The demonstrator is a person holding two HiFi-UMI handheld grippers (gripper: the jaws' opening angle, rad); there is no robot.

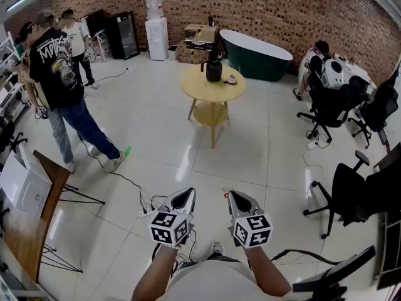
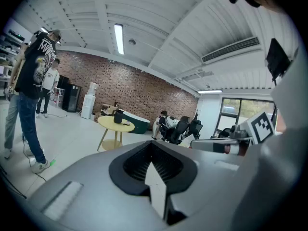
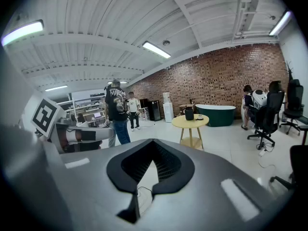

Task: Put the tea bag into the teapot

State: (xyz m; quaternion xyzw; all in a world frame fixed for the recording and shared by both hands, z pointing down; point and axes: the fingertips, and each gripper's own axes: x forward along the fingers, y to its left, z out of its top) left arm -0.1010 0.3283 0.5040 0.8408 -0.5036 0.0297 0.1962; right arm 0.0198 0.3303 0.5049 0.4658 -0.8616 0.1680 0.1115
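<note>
Teapot (image 1: 214, 70) stands on the round yellow table (image 1: 197, 88), well across the room; the tea bag is too small to make out from here. The left gripper (image 1: 187, 194) and right gripper (image 1: 233, 195) hover near the body, jaws together and empty, likely because nothing is within reach yet.

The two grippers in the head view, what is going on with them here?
A person holds the left gripper and the right gripper, both with jaws together and nothing in them. The black teapot stands on the round yellow table far across the floor. No tea bag can be made out, so the task seems not yet begun.
</note>
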